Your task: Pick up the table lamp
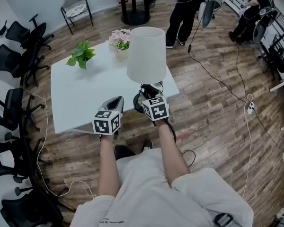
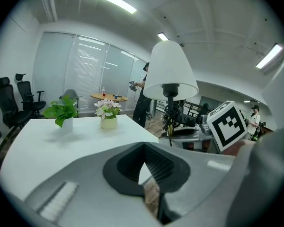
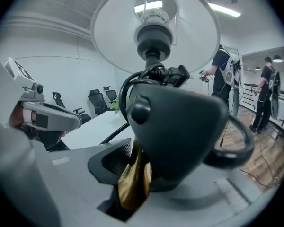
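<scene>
The white-shaded table lamp [image 1: 146, 53] with its dark base stands upright at the near right corner of the white rectangular table [image 1: 80, 98]. The right gripper [image 1: 146, 98] is clamped on the lamp's brass-coloured lower stem [image 3: 132, 181], so the grasp looks made. I cannot tell whether the base has left the table, and a clear lift seems to remain. The left gripper [image 1: 116, 103], over the table's near edge, has its jaws together on nothing.

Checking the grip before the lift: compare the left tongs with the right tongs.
The right tongs grip the lamp by its gold stem; the left tongs are shut on nothing. The right tongs sit under the shade; the left tongs hang beside it, at the table's edge. Both carry marker cubes.
</scene>
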### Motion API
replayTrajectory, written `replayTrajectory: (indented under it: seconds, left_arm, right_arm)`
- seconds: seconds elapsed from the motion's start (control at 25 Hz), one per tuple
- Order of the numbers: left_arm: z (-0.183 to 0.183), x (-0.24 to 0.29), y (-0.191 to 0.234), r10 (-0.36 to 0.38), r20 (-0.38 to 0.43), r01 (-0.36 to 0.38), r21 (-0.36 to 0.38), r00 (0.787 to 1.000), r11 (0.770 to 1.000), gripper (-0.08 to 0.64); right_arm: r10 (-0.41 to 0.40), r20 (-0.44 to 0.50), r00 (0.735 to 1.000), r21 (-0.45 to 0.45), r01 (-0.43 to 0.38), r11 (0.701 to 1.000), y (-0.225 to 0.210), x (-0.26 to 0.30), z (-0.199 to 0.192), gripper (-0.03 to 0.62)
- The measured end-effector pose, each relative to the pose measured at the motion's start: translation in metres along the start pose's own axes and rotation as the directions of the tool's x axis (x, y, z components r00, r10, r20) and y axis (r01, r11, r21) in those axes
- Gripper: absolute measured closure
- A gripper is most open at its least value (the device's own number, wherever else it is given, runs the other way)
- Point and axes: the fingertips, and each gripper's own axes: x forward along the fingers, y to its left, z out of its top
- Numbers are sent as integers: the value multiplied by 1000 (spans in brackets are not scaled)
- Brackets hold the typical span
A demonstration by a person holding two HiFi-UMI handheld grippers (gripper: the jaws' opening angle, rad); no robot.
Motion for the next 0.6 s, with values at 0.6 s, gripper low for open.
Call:
replayTrajectory:
  seconds: [0.6]
  left_arm:
    - [2,1,-2,3,3,-3,5,1000,1000,558]
  right_arm:
    - [-37,14,999,29,36,999,-13,-3,-3,459]
